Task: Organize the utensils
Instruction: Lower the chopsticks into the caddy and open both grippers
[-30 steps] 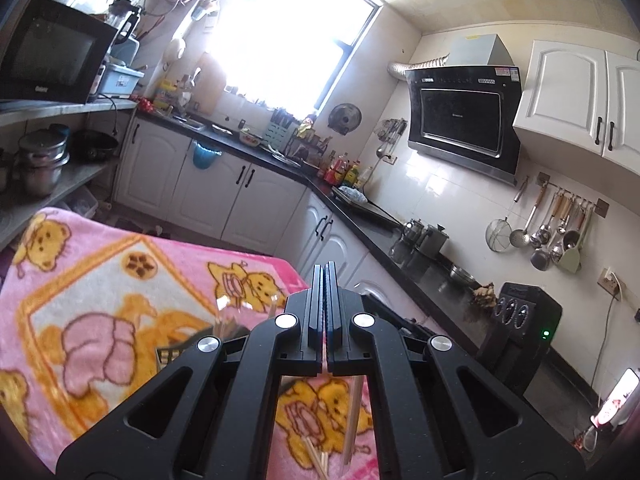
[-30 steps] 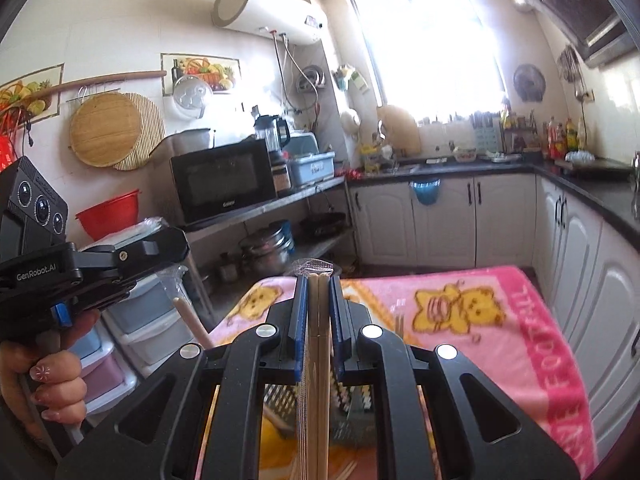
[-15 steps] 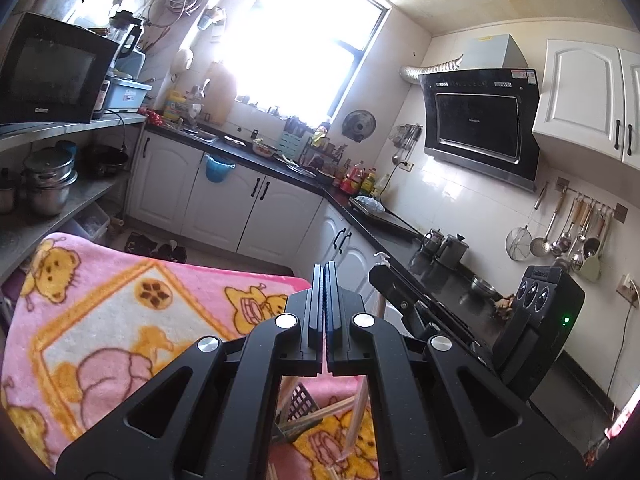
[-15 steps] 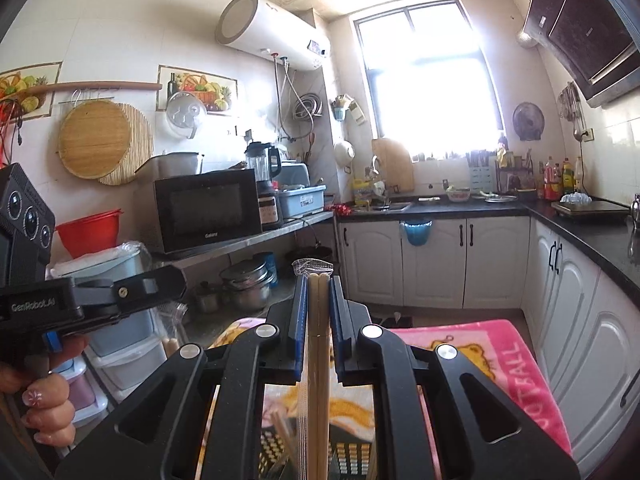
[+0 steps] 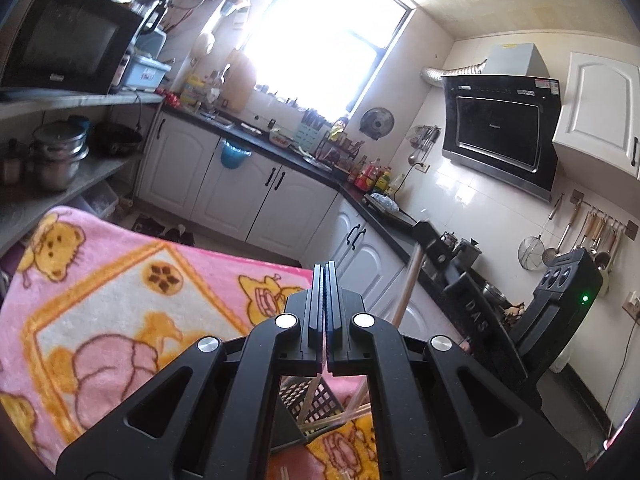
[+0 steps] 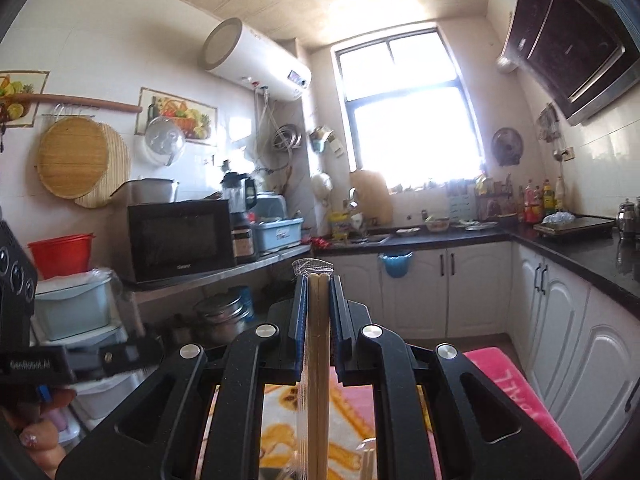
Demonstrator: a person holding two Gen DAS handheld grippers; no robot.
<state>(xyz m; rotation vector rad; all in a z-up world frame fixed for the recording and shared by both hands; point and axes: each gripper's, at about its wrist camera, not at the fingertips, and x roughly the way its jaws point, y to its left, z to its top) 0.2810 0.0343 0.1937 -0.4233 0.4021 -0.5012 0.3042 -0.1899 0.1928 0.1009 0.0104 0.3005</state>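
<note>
Above the pink blanket (image 5: 120, 280), left wrist view: left gripper (image 5: 324, 280) fully closed, empty; black mesh basket (image 5: 308, 400) sits below it on the blanket. Right wrist view: right gripper (image 6: 319, 292) clamps wrapped wooden chopsticks (image 6: 318, 360), held level over the blanket's near edge.

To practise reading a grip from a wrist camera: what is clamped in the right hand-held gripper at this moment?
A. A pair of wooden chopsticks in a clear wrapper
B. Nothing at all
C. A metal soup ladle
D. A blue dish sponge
A: in the right wrist view the right hand-held gripper has two pale wooden chopsticks pinched upright, with clear wrapper showing at the top.
</note>
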